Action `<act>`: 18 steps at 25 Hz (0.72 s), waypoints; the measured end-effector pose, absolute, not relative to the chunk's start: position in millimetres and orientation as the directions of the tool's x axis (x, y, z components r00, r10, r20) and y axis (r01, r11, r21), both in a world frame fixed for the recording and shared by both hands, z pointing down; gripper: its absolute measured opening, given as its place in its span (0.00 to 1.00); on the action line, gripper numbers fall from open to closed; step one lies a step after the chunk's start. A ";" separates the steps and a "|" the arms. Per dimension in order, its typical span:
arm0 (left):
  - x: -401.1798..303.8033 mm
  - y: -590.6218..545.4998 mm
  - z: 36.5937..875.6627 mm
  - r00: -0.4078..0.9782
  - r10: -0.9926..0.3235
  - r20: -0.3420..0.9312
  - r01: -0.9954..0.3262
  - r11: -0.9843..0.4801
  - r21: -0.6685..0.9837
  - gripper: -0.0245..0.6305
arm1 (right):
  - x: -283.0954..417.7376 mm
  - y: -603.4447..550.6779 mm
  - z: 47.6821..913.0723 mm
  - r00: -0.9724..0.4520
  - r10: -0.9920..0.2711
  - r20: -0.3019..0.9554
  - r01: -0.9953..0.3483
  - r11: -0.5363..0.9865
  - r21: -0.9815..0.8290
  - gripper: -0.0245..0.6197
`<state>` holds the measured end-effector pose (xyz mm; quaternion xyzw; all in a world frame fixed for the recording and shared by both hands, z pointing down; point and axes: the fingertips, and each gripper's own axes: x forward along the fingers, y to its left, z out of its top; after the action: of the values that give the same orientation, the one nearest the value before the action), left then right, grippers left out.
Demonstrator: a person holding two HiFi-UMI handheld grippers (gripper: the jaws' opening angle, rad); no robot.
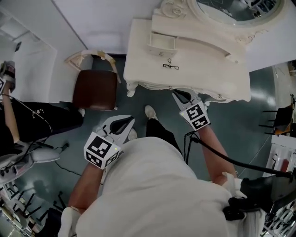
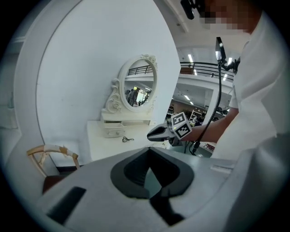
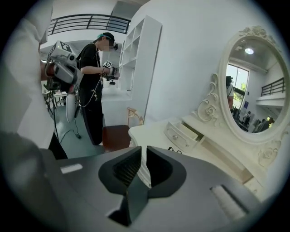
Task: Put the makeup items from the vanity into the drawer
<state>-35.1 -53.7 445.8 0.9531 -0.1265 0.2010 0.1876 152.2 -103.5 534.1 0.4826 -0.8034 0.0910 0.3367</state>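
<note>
A small black wire-like makeup tool (image 1: 170, 65) lies on the white vanity (image 1: 138, 55), just in front of its small open drawer (image 1: 162, 45). It also shows in the left gripper view as the black tool (image 2: 127, 139) near the drawer (image 2: 113, 130), and in the right gripper view as the tool (image 3: 174, 150) below the drawer (image 3: 181, 133). My right gripper (image 1: 177, 93) hovers at the vanity's front edge, shut and empty. My left gripper (image 1: 128, 121) hangs lower over the floor, left of it, shut and empty.
A chair with a brown seat (image 1: 95, 90) stands left of the vanity. An oval mirror (image 1: 236, 9) rises at the vanity's back. Another person in black (image 1: 27, 120) stands at the far left holding grippers. Cables trail on the grey floor (image 1: 69, 171).
</note>
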 end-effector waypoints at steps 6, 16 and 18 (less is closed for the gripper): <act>-10.4 -106.9 437.2 0.856 -0.263 0.445 -0.413 -0.865 0.284 0.04 | 191.2 -178.5 570.3 -0.312 -0.663 0.680 -0.769 0.597 0.230 0.11; 15.7 -156.4 428.4 0.797 -0.382 0.469 -0.538 -0.801 0.262 0.04 | 224.7 -252.6 627.7 -0.311 -0.575 0.757 -0.677 0.693 0.248 0.15; 17.9 -161.4 428.5 0.784 -0.400 0.475 -0.559 -0.789 0.257 0.04 | 225.4 -260.0 637.4 -0.319 -0.557 0.767 -0.656 0.714 0.245 0.15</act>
<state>17.9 -161.4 428.5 0.9238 -0.2595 0.2021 0.1959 225.4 -260.0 637.4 0.3743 -0.8101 0.0557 0.4478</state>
